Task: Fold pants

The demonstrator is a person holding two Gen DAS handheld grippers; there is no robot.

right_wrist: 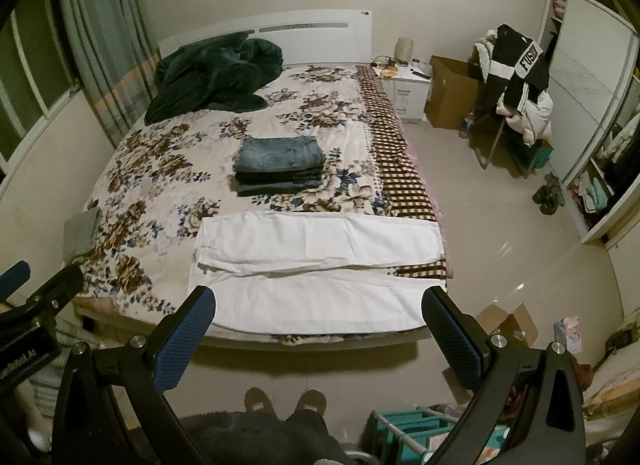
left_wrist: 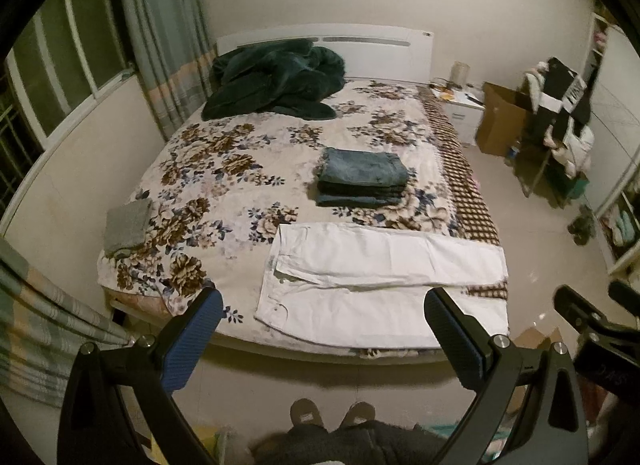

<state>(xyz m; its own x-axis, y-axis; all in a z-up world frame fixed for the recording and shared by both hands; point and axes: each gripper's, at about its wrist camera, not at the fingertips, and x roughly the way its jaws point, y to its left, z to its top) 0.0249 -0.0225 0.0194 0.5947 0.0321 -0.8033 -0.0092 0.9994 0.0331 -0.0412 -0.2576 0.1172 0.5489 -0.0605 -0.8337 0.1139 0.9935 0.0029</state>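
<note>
We stand at the foot of the bed [left_wrist: 192,169] with both tools raised and nothing in them: the left gripper [left_wrist: 322,325] has its fingers spread wide apart, and the right gripper [right_wrist: 318,323] is spread just as wide, each framing the lower middle of its own view. The white pants [left_wrist: 380,277] lie flat across the near edge of the bed, in the lower centre of both views, waistband toward the left of the frame and leg ends toward the right, the two legs side by side with a slight gap showing between them. Behind them, mid-frame, sits a stack of folded jeans [right_wrist: 278,165], and a folded grey cloth [left_wrist: 126,225] rests at the left edge of the bed. We judge that the fold has not yet begun: the pants are only laid out. The next move, as we read it, calls for bringing both grippers down to one leg, pinching it near the waist and near the hem, and carrying it over onto the other leg evenly.
</note>
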